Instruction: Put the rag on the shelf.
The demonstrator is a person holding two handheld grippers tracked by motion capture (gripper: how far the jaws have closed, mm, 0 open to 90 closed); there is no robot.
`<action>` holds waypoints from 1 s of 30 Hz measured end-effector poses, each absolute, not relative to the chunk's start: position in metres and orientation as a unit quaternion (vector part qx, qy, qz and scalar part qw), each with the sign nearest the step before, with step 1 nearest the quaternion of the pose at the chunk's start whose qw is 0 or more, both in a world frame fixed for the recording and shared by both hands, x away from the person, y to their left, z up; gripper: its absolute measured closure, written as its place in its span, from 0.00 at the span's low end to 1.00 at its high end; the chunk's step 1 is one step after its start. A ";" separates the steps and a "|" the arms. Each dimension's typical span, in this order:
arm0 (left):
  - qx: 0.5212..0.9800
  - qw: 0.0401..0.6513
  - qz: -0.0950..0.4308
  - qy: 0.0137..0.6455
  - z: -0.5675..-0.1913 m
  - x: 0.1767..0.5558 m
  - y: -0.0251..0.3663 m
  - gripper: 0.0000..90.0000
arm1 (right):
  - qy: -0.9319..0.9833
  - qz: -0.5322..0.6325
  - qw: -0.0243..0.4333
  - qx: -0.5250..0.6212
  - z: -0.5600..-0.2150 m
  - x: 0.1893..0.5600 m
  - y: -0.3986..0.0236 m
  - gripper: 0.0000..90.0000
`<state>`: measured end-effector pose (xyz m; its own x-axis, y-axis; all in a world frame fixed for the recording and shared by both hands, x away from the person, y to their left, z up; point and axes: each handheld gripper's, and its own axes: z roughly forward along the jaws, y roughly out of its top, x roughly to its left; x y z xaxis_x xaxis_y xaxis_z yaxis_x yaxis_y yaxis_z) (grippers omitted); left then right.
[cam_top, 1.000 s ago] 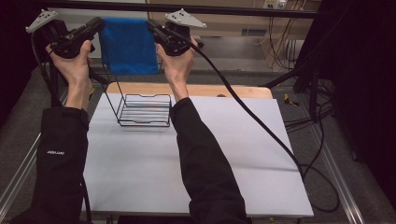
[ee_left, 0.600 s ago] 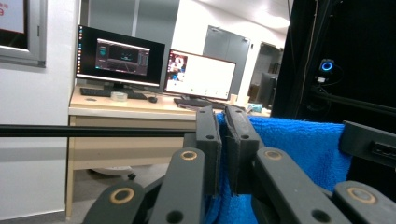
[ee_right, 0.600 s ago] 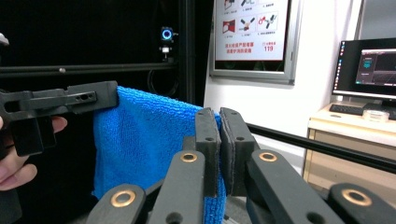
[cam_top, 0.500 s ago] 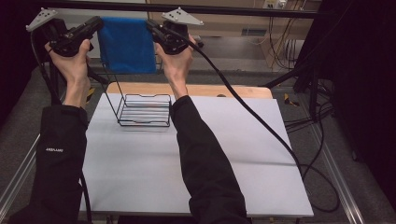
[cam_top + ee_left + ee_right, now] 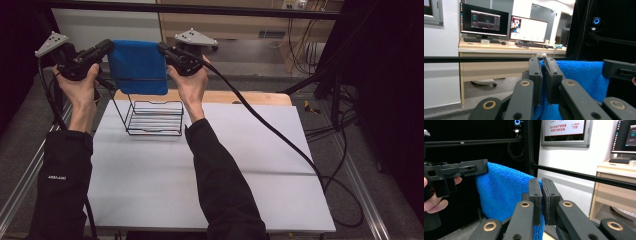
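A blue towel (image 5: 138,66) is held stretched in the air between the two grippers, above the far left part of the white tabletop (image 5: 210,170). Its upper left corner is clamped by the left gripper (image 5: 106,48), whose jaws are seen in the left gripper view (image 5: 543,75) closed tightly on the fabric, with the cloth hanging down between and below them. Its upper right corner is clamped in the same way by the right gripper (image 5: 164,49); in the right gripper view (image 5: 542,197) the jaws are pressed together on the towel's edge, and the cloth is seen running across to the other gripper. The towel hangs flat and upright, its top edge roughly level, and its lower edge is seen in front of the top of a black wire rack (image 5: 152,117). The rack stands on the tabletop near the far left corner, just in front of a wooden board (image 5: 250,97) that lies along the far edge. Whether the towel touches the rack cannot be told. Each gripper is gripped by a raised hand, with dark sleeves (image 5: 220,185) reaching over the tabletop from its near edge.
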<state>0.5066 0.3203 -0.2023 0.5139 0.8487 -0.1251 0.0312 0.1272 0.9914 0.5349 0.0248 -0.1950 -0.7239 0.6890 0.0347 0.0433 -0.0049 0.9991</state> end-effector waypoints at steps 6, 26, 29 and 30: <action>0.588 0.645 0.311 0.374 -0.213 0.497 0.322 0.94 | 0.675 0.643 0.242 0.270 -0.203 0.527 0.022 0.97; 0.615 0.633 0.296 0.366 -0.233 0.475 0.333 0.93 | 0.708 0.623 0.228 0.243 -0.213 0.505 0.024 0.96; 0.621 0.629 0.295 0.363 -0.234 0.474 0.332 0.93 | 0.710 0.623 0.222 0.241 -0.213 0.501 0.022 0.96; 0.625 0.625 0.293 0.364 -0.234 0.473 0.332 0.93 | 0.711 0.622 0.219 0.243 -0.214 0.501 0.021 0.96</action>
